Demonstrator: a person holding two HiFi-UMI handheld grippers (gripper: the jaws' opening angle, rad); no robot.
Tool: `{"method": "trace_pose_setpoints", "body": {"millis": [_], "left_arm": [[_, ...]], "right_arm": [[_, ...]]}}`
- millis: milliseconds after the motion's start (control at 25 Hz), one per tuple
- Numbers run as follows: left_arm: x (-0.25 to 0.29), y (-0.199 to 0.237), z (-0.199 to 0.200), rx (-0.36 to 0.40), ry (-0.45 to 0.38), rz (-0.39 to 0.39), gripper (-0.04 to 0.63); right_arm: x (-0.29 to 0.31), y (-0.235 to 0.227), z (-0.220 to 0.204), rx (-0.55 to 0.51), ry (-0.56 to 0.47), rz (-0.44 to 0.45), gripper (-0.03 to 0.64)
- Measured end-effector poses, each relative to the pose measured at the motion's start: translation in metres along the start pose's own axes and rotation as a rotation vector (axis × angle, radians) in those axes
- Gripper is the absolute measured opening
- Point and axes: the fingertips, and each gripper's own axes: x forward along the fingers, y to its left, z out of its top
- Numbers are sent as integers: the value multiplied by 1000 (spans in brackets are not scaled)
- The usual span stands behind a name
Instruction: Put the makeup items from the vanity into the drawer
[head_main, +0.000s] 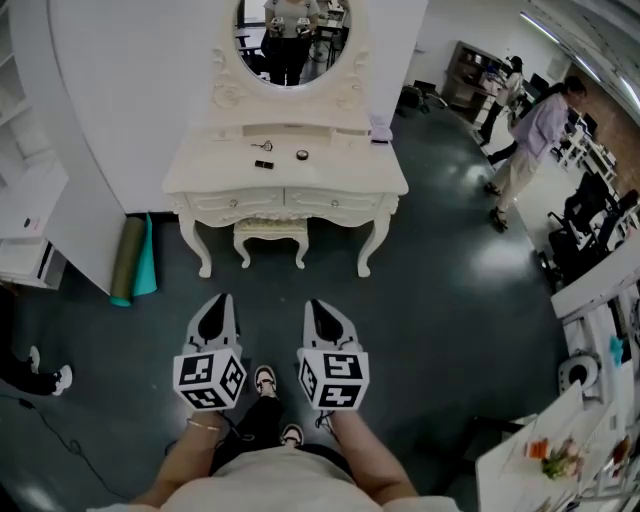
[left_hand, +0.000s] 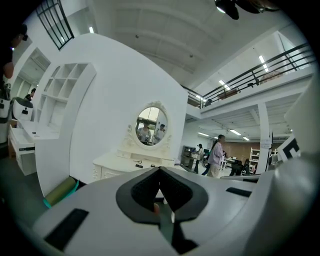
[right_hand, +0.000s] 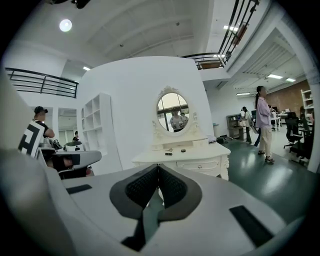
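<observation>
Head view: the white vanity (head_main: 205, 172) stands well ahead across the dark floor, against a white wall. The makeup items lie on its top: a small dark piece (head_main: 262, 164), a round pot (head_main: 302, 155) just right of it, and a thin thing (head_main: 262, 146) behind them that is too small to tell. Both drawers (head_main: 236, 201) under the top are closed. A stool (head_main: 271, 232) sits between the legs, and an oval mirror (head_main: 292, 35) rises above. A green roll (head_main: 128, 262) leans by the wall at left. The left gripper (head_main: 222, 302) and right gripper (head_main: 316, 305) point at the vanity side by side, far from it.

Left gripper view: the jaws meet at their tips with nothing between them. The vanity and mirror show beyond, and a person (left_hand: 216, 155) stands at right.

Right gripper view: the jaws are pressed together, empty. The items rest on the vanity top past the tips.
</observation>
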Motion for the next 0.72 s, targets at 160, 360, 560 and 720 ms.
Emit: {"method": "trace_pose_setpoints", "body": {"millis": [160,360,560,720], "left_arm": [[39,11,6,-3,1,-13,2],[89,28,21,0,-6,-35,2],[132,43,43,23,-22,-55,2],[164,59,53,30,-24,-66,2]], "right_arm": [[35,-9,11,-13,4,-11,18],[81,-15,37,-30,-20,-24,18],[125,-16,58,-36,-34,-31,18],[160,-13,68,-36,-36,-32,18]]}}
